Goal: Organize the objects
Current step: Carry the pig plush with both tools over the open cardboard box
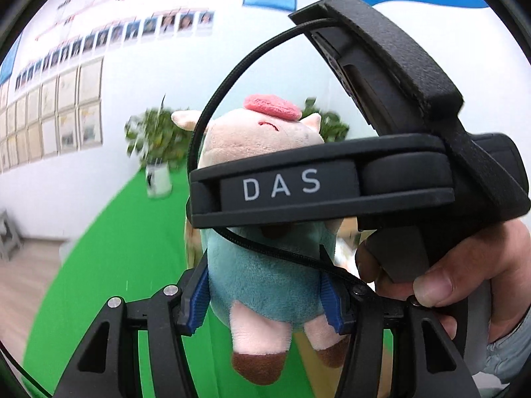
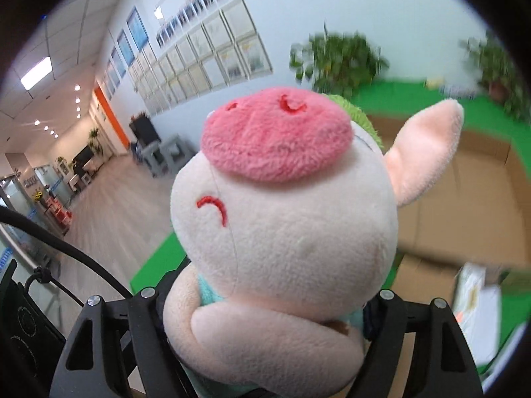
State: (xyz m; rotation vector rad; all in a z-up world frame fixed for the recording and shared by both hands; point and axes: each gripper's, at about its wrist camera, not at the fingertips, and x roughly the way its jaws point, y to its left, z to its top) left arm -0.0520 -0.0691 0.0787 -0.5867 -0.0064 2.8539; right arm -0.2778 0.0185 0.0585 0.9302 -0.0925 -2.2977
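Observation:
A plush pig (image 1: 265, 275) with a cream head, pink snout and teal body is held in the air between both grippers. My left gripper (image 1: 265, 301) is shut on its teal body, blue pads pressing both sides, legs hanging down. The right gripper's black body marked DAS (image 1: 298, 185) crosses in front of the pig's chest, a hand on its handle. In the right wrist view the pig's head (image 2: 285, 225) fills the middle and my right gripper (image 2: 265, 328) is shut on the pig at its neck and arm. The fingertips are hidden by plush.
An open cardboard box (image 2: 464, 179) sits on the green mat (image 1: 126, 248) to the right, with papers (image 2: 478, 301) beside it. Potted plants (image 1: 156, 146) stand at the mat's far edge against a white wall. Grey stools (image 2: 162, 156) stand on the wooden floor.

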